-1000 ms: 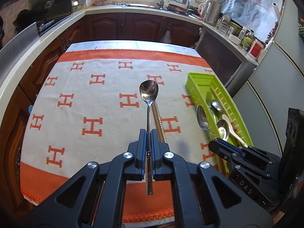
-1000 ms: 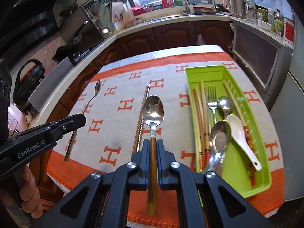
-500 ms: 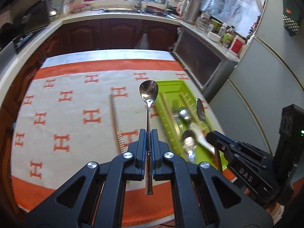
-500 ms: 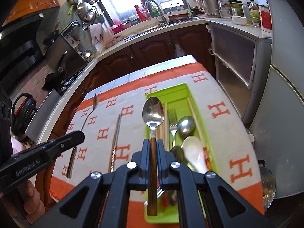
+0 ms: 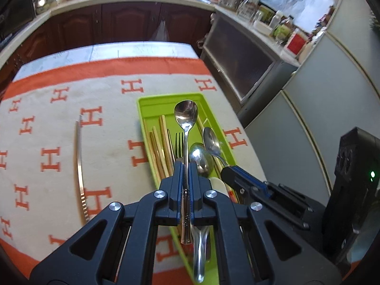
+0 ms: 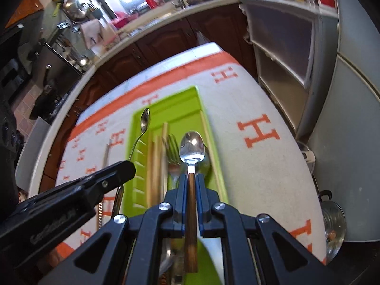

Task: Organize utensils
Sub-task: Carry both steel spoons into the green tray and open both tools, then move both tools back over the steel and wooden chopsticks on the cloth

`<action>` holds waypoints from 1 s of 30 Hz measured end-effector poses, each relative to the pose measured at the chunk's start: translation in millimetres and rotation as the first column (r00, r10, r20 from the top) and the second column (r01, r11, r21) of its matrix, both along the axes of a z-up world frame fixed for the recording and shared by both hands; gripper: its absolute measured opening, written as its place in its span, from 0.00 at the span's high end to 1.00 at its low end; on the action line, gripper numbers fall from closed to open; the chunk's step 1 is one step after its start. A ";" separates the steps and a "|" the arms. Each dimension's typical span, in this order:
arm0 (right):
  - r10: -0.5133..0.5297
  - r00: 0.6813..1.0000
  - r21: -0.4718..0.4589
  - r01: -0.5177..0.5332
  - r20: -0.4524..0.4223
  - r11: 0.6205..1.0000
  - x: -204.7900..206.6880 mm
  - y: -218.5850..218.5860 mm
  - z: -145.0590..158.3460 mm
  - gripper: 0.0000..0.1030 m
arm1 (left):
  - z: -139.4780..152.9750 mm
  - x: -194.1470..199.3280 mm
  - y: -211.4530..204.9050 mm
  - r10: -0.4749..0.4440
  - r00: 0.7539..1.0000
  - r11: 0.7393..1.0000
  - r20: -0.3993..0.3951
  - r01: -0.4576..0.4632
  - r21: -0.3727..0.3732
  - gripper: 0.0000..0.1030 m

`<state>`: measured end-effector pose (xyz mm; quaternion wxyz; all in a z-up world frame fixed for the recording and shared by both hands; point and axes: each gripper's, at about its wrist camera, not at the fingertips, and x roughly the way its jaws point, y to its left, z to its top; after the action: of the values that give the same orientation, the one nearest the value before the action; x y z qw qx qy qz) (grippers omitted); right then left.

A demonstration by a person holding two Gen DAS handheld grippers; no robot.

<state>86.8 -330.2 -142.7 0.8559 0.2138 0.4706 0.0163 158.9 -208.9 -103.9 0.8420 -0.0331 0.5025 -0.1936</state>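
Observation:
My left gripper (image 5: 185,166) is shut on a slim steel spoon (image 5: 186,114) and holds it above the green tray (image 5: 147,102). My right gripper (image 6: 191,178) is shut on a wooden-handled spoon (image 6: 192,147), also above the green tray (image 6: 175,109). The tray holds chopsticks (image 5: 161,142), a fork (image 5: 178,140) and other spoons (image 5: 200,156). In the left wrist view the right gripper (image 5: 225,169) shows at the right with its spoon (image 5: 211,140). In the right wrist view the left gripper (image 6: 128,166) shows at the left with its spoon (image 6: 144,121).
A metal chopstick (image 5: 79,161) lies on the white and orange cloth (image 5: 47,123) left of the tray. Grey cabinets (image 5: 320,123) stand close on the right. A steel pot (image 6: 332,223) sits on the floor by the table edge.
Both grippers have moved right and forward with their spoons, from beside the tray to over it. The right wrist view is tilted and blurred with motion.

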 end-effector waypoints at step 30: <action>-0.071 0.996 -0.026 0.072 0.046 0.997 -71.4 13.0 23.7 0.82 | 2.2 -73.0 54.0 -0.055 0.997 0.991 0.058 0.047 0.122 0.52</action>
<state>15.4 -317.2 -119.0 0.8691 0.2183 0.4435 -0.0161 85.8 -154.9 -101.7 0.8523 0.0366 0.4877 -0.1853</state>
